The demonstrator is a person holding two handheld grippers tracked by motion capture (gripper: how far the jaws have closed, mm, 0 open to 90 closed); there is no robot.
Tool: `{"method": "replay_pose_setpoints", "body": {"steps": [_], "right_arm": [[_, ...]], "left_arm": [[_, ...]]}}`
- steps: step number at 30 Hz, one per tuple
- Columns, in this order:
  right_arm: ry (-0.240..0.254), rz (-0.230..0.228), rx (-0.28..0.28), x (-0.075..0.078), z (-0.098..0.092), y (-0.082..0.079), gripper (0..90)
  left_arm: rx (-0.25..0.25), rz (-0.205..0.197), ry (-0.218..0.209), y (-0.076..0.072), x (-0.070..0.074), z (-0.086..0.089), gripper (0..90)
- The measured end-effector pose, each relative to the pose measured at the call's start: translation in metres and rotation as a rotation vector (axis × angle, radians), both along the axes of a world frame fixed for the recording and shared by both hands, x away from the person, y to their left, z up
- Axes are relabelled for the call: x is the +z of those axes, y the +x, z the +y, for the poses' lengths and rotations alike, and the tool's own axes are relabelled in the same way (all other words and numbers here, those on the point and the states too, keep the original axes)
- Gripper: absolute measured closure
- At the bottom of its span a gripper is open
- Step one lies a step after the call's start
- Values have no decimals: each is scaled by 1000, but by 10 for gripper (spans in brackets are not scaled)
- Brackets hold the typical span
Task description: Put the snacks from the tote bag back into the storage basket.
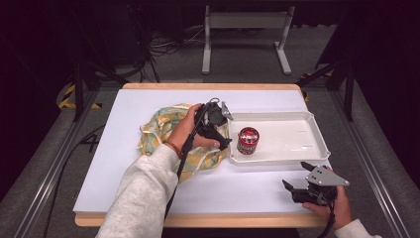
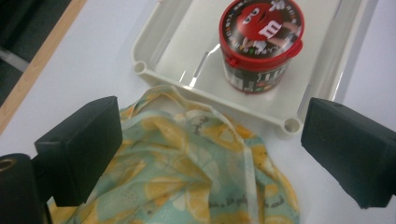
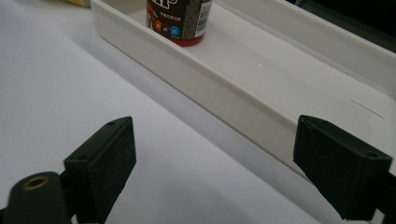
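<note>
Tub [image 1: 248,140] in tray [image 1: 297,157], cloth bag [image 1: 157,130] just left

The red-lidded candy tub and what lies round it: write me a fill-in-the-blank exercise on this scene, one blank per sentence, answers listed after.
1. The candy tub stands upright inside the white ____.
2. Its lid is coloured ____.
3. The left gripper hangs with open jaws over a cloth bag printed with ____ slices.
4. The right gripper, jaws open, holds ____.

Missing words: tray; red; lemon; nothing
</note>
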State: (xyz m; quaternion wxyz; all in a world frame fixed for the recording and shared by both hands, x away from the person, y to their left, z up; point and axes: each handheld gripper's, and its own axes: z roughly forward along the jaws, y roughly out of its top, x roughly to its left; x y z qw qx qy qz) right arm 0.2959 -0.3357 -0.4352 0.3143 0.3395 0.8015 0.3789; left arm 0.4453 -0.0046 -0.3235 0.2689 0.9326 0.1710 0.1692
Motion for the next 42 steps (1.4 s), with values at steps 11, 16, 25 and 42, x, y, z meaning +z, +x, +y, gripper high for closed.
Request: {"method": "replay_pose_setpoints", "body": {"steps": [11, 16, 25, 42], "right_arm": [[-4, 4, 5, -1, 2, 0, 138], [-10, 1, 12, 0, 3, 0, 138], [-11, 3, 18, 1, 6, -1, 138], [-5, 14, 30, 2, 8, -2, 138]], "left_arm": [[18, -22, 2, -5, -9, 22, 63], [29, -51, -8, -9, -11, 32, 67], [36, -66, -9, -17, -17, 43, 68], [72, -75, 27, -22, -29, 70, 68]]}}
